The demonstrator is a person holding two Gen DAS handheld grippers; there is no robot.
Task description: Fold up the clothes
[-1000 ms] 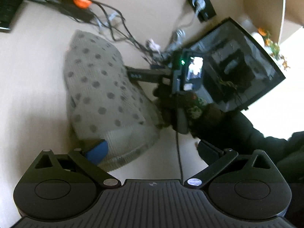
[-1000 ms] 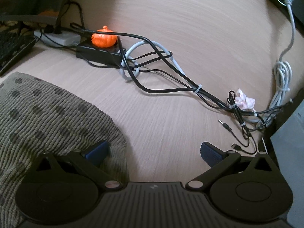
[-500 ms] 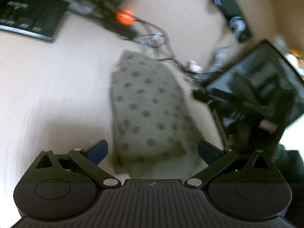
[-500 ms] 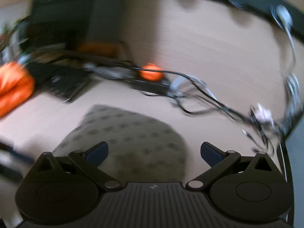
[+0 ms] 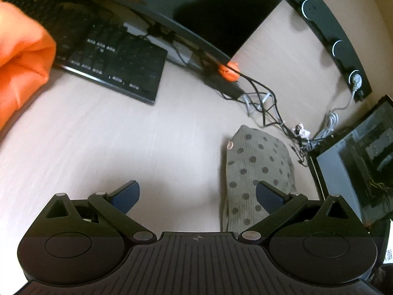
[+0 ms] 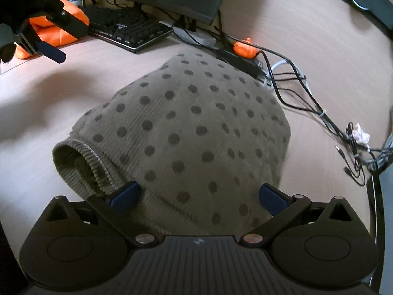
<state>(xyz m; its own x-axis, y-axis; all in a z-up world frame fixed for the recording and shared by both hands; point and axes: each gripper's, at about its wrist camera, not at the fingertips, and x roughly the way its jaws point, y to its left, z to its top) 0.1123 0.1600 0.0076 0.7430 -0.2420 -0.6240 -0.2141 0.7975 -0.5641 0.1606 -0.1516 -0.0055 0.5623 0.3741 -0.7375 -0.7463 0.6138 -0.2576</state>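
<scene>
Left wrist view: your left gripper (image 5: 196, 194) hung over bare desk (image 5: 103, 147), jaws spread wide with nothing between them. The garment (image 5: 258, 164), olive with dark dots, lay folded toward the desk's right edge, partly behind the right fingertip (image 5: 269, 196); whether it touched that pad, you could not tell. A keyboard (image 5: 115, 64) sat toward the far edge under a monitor (image 5: 221, 5). Orange cloth (image 5: 22, 56) filled the far-left corner. A small orange pumpkin (image 5: 229, 71) rested on a black box at the head of a cable tangle (image 5: 267, 105) running toward the right edge. A dark screen (image 5: 363, 167) stood at the right edge.

Right wrist view: your right gripper (image 6: 200, 195) was also wide open, poised low over the near end of the garment (image 6: 196, 127). The left pad (image 6: 125, 195) sat just beside a ribbed cuff opening (image 6: 78, 162); contact with the fabric was unclear. The bundle lay mid-desk, its far end near the pumpkin (image 6: 243, 48) and cables (image 6: 307, 98). Your left gripper (image 6: 46, 46) showed at upper left, off the desk surface (image 6: 36, 103), in front of the orange cloth (image 6: 56, 29); its jaw state was not readable here. The keyboard (image 6: 127, 29) lay beyond.
</scene>
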